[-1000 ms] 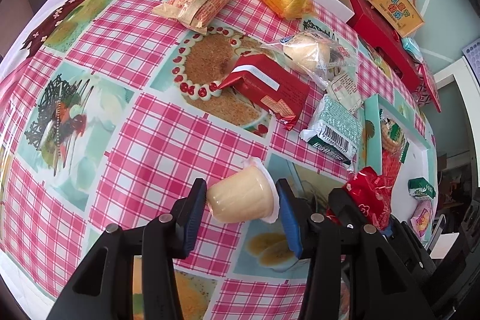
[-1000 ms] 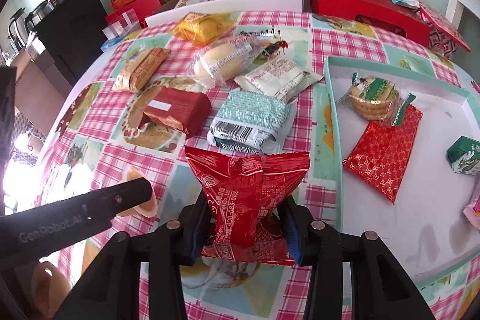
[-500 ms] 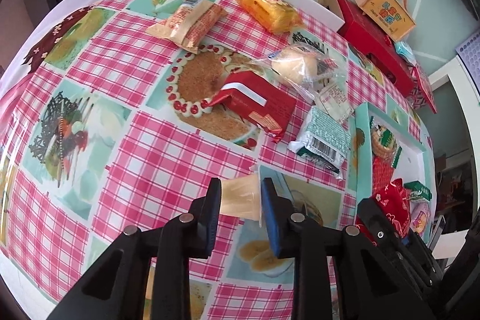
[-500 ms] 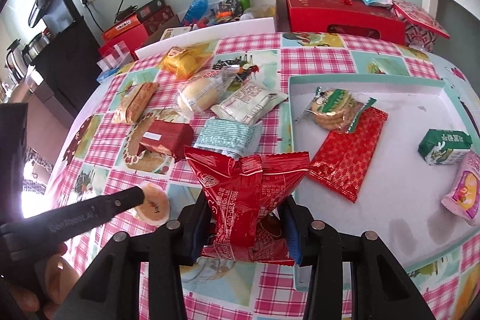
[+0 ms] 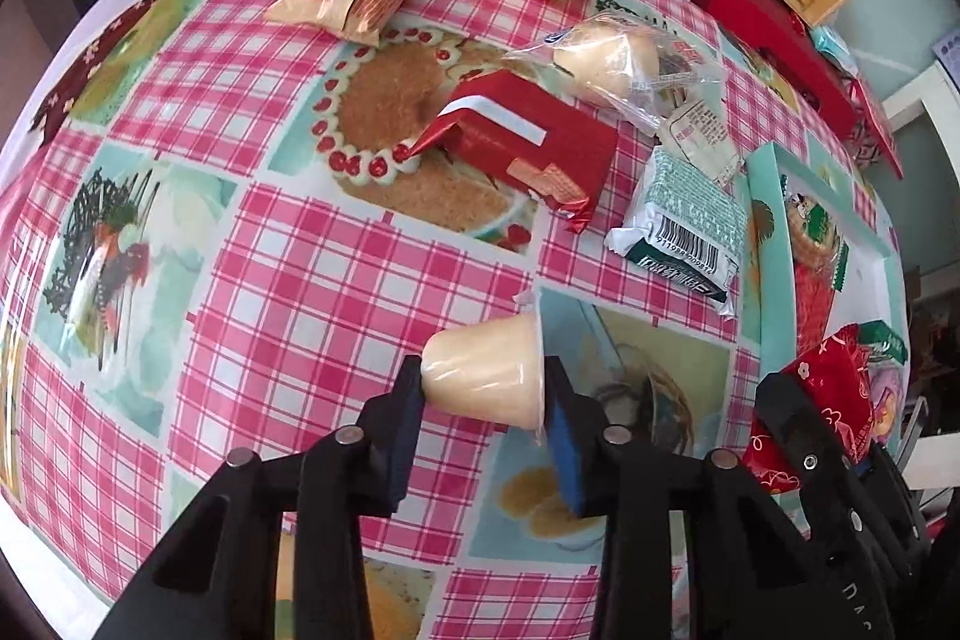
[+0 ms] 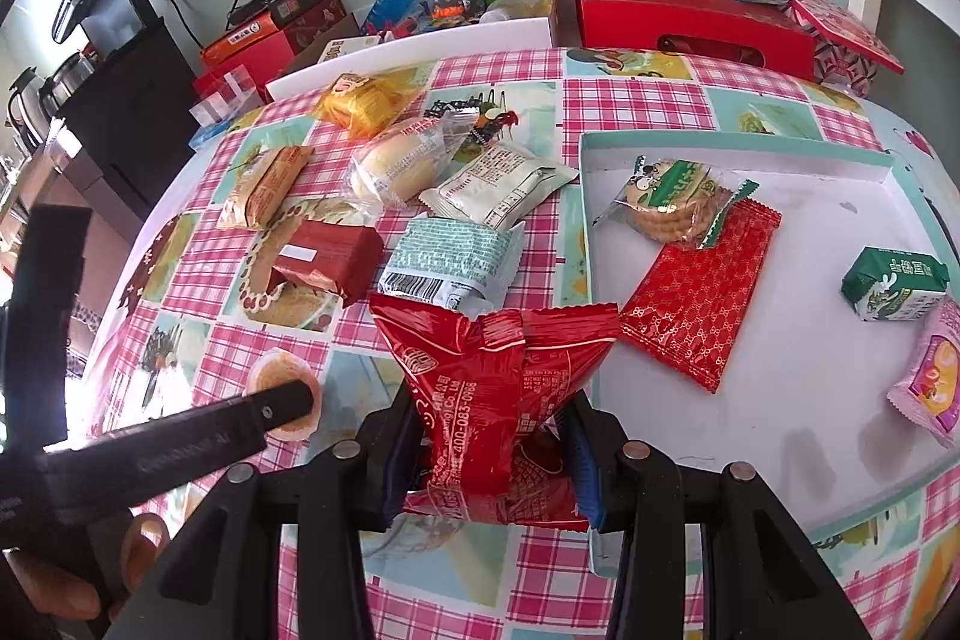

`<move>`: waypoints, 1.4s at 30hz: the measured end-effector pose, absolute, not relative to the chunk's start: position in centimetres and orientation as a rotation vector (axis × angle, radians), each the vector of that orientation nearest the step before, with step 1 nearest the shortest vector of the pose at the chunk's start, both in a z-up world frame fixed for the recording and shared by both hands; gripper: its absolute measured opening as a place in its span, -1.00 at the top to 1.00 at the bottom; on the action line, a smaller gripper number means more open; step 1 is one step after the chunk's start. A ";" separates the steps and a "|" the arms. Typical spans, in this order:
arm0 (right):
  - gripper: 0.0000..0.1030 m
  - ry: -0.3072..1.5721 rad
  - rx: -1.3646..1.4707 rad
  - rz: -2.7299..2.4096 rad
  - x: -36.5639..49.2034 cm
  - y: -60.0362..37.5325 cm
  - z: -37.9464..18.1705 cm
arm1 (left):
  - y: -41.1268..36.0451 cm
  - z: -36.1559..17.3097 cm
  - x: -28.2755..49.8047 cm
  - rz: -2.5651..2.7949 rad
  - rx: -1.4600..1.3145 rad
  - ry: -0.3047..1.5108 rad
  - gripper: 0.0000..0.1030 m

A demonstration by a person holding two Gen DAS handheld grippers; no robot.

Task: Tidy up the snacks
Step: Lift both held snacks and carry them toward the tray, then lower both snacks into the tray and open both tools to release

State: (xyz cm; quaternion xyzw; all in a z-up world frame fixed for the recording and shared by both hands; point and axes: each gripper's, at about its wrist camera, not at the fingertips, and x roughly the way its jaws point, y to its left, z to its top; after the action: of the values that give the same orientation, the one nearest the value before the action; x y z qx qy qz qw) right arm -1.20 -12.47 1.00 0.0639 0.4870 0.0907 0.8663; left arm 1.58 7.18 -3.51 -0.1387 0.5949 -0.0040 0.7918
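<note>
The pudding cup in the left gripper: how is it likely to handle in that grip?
The pudding cup lies sideways between the left gripper pads, base against one, foil lid against the other. Its tapered, glossy plastic probably makes it slippery. The thin wall looks translucent, so a hard squeeze could dent it. If set down sideways, it would likely roll in a curve.

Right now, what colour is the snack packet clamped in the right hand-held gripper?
Red, with white print: the snack packet in the right hand-held gripper shows best in the right wrist view.

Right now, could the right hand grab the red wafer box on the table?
Probably not yet. The right gripper jaws are shut on a red snack bag, so nothing else fits. The red wafer box lies uncovered, though.
</note>
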 end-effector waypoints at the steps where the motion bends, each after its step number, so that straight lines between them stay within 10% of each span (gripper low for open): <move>1: 0.11 1.021 0.135 0.189 -1.2 -12.5 1.0 | 7.1 -3.5 1.6 -0.011 -0.305 1.277 0.25; 31: 0.10 0.946 0.340 -0.262 -2.8 -29.2 2.7 | -12.5 2.3 1.4 -0.483 -0.043 1.063 0.24; 37: 0.07 0.975 0.311 -0.294 -2.7 -29.4 2.1 | -13.0 1.8 1.6 -0.472 0.003 1.058 -0.33; 42: 0.03 0.989 0.319 -0.279 -2.6 -29.2 1.7 | -11.1 2.2 1.9 -0.420 -0.021 1.049 -0.37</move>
State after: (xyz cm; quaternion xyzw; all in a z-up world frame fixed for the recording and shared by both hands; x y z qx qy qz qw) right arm -2.60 -29.15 1.74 0.1519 0.4711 -0.1329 0.8587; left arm 1.93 -11.10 2.21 -0.0098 0.4972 -0.1988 0.8445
